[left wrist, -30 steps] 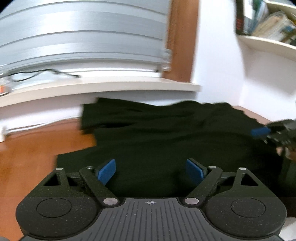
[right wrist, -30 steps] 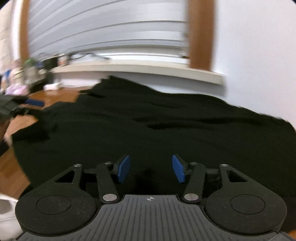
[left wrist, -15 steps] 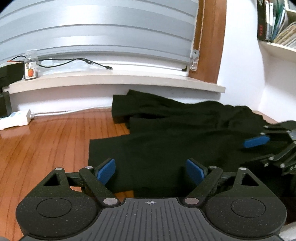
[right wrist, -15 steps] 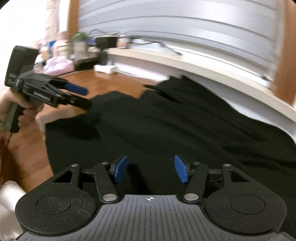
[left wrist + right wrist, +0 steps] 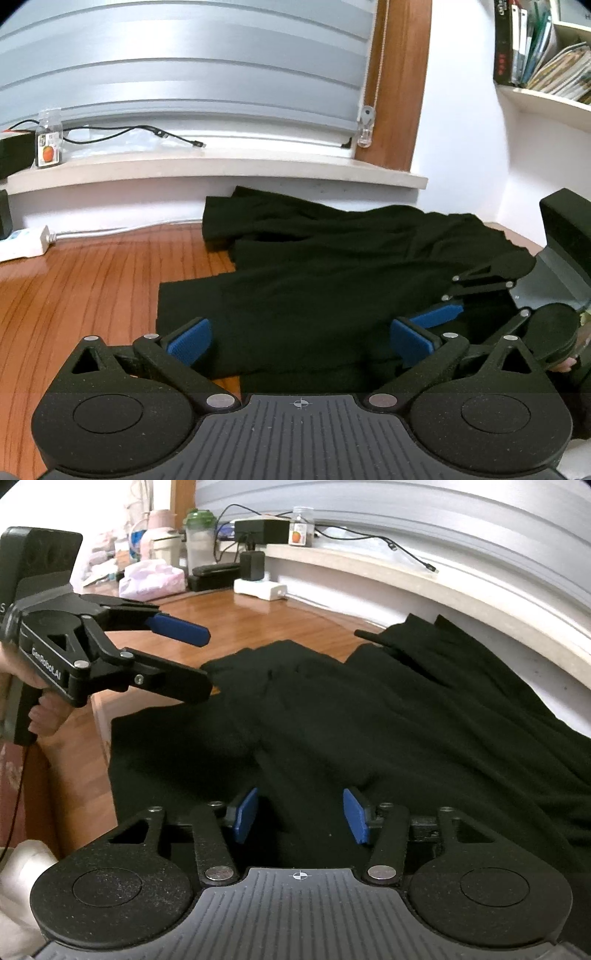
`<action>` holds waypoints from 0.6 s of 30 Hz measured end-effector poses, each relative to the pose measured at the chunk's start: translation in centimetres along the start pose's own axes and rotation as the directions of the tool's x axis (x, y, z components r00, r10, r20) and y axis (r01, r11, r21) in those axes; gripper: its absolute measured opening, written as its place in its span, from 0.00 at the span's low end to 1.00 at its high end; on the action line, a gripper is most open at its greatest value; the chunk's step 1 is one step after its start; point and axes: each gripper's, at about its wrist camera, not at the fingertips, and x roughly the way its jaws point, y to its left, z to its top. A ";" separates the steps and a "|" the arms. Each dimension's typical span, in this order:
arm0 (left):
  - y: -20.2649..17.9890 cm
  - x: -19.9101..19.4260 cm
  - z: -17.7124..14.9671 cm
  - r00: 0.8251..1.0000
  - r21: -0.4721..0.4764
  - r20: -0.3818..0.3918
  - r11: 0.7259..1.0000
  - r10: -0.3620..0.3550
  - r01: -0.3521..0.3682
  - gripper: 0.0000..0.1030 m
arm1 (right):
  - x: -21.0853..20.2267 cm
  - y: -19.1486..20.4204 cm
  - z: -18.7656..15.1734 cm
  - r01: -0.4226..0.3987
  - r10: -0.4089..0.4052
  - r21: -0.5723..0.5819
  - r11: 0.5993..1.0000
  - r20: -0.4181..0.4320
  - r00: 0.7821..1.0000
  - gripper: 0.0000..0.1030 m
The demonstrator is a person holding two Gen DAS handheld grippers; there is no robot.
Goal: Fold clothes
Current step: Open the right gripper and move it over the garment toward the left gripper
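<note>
My left gripper [image 5: 301,338] hangs over the near edge of the black garment [image 5: 332,288], jaws spreading wide, nothing pinched. My right gripper [image 5: 301,819], at its three o'clock, is narrowing over the cloth, not yet gripping. The garment lies rumpled on the wooden table [image 5: 81,280].

Soft indoor light, glare on the wooden floor [image 5: 85,280], fisheye-bent edges, dark corners, sharp focus
</note>
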 end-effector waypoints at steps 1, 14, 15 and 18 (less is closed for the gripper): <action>-0.1 0.0 0.0 1.000 0.002 0.001 1.000 -0.001 0.001 1.00 | 0.0 0.0 -0.1 0.001 -0.001 0.000 1.000 0.001 1.000 0.48; -0.2 0.5 0.1 1.000 -0.003 0.004 1.000 0.006 -0.006 1.00 | -2.6 -2.4 -0.5 0.044 -0.052 0.074 0.996 0.117 0.992 0.03; -0.3 0.5 0.1 1.000 -0.004 0.004 1.000 0.006 -0.006 1.00 | -3.5 -3.3 -0.5 0.073 -0.086 0.092 0.993 0.136 0.987 0.03; -0.5 0.6 0.3 1.000 -0.001 0.008 1.000 0.002 -0.002 1.00 | -6.5 -6.5 -1.2 0.176 -0.201 0.149 0.973 0.179 0.963 0.03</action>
